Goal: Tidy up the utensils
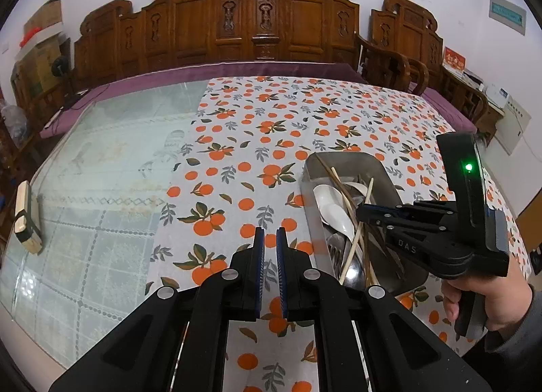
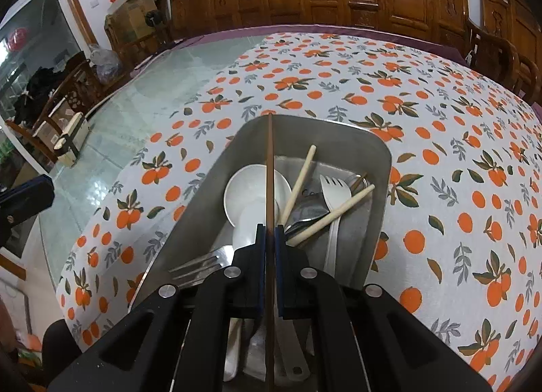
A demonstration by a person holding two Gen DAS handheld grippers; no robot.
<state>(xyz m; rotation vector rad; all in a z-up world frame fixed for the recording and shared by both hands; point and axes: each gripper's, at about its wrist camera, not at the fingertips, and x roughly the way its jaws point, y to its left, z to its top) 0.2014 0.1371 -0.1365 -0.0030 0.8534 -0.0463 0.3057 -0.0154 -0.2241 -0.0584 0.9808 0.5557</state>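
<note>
A metal tray (image 2: 379, 168) on the orange-print tablecloth holds mixed utensils: a white spoon (image 2: 250, 188), a white plastic fork (image 2: 333, 188), light wooden chopsticks (image 2: 338, 212), a metal fork (image 2: 200, 265) and metal spoons. My right gripper (image 2: 270, 232) is shut on a dark brown chopstick (image 2: 270, 161) that runs straight along the fingers over the tray. In the left wrist view the tray (image 1: 311, 168) lies to the right, with the right gripper (image 1: 364, 214) over it. My left gripper (image 1: 270, 239) hovers over the cloth left of the tray, its jaws nearly closed and empty.
The tablecloth (image 1: 271, 121) covers the right part of a glass-topped table (image 1: 118, 155). A wooden block (image 1: 25, 222) lies at the table's left edge. Carved wooden chairs (image 1: 237, 19) line the far side. Boxes (image 2: 135, 2) stand in the far left corner.
</note>
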